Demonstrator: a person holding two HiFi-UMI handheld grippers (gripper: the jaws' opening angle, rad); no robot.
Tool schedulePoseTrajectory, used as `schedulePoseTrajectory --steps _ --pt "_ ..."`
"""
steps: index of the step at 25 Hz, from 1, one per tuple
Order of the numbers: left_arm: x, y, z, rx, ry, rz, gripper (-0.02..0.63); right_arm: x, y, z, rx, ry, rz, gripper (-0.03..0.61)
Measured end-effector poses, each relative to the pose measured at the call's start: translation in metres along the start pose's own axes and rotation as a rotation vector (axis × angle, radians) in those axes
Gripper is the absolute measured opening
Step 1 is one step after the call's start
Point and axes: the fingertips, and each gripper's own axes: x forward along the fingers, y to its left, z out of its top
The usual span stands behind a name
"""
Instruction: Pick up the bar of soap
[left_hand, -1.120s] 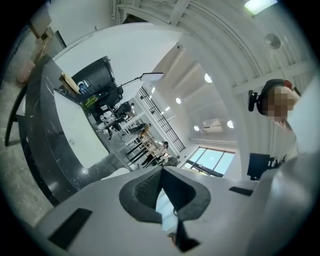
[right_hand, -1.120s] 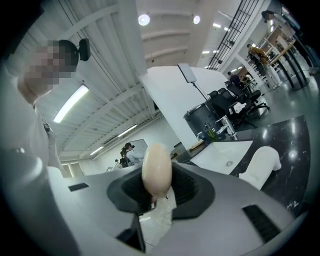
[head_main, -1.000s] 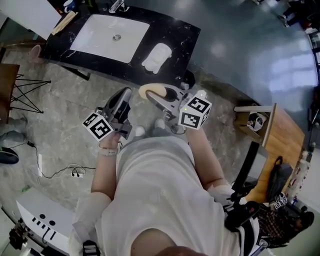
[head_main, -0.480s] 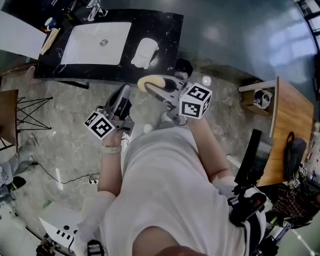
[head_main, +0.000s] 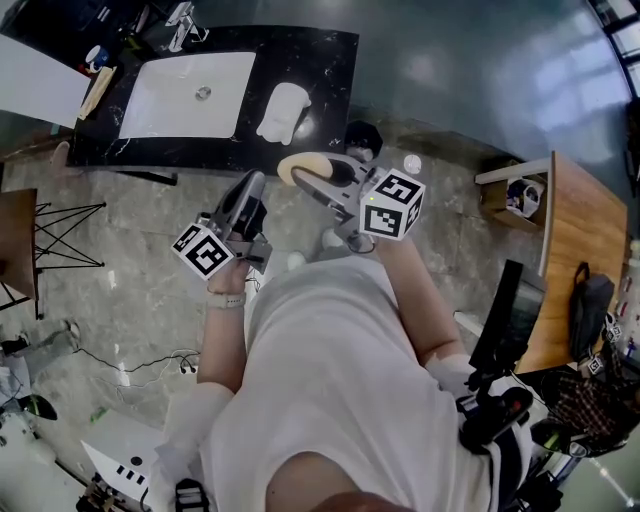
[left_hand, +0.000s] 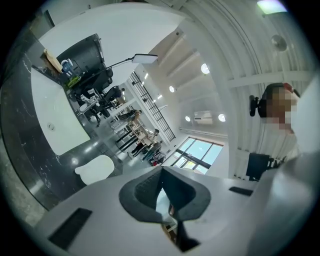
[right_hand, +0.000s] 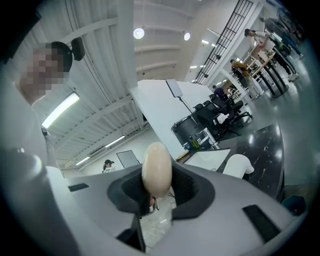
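**Inspector A:** Report the fixtures, largest first.

**Inspector B:** A grey stone floor (head_main: 130, 270) is filling most of the head view. A black marble counter (head_main: 325, 70) is standing at the top of it. A white sink basin (head_main: 185, 95) is sitting in the counter. A white folded cloth (head_main: 282, 112) is lying on the marble just right of the basin.

**Inspector A:** And the grippers?

**Inspector B:** Both are pointing level towards the counter, out in front of the person's white shirt (head_main: 320, 380). The left gripper (head_main: 250, 190) is carrying nothing, and its fingers are pressing together at the tips. The right gripper (head_main: 303, 180) is pinching the bar of soap (head_main: 312, 162) between its pads.

**Inspector A:** Where is the soap sitting?

**Inspector B:** It is standing on edge in the right jaws, pale cream and oval. It is being held in the air over the floor, apart from the counter.
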Motion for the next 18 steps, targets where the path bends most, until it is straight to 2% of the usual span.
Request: schedulePoseTrajectory --steps 18 --pt "-0.0032 -0.0009 -0.0016 -0.006 0.006 -0.007 0.008 0.0007 0.0005 0.0010 0.030 -0.014 0.013 0.123"
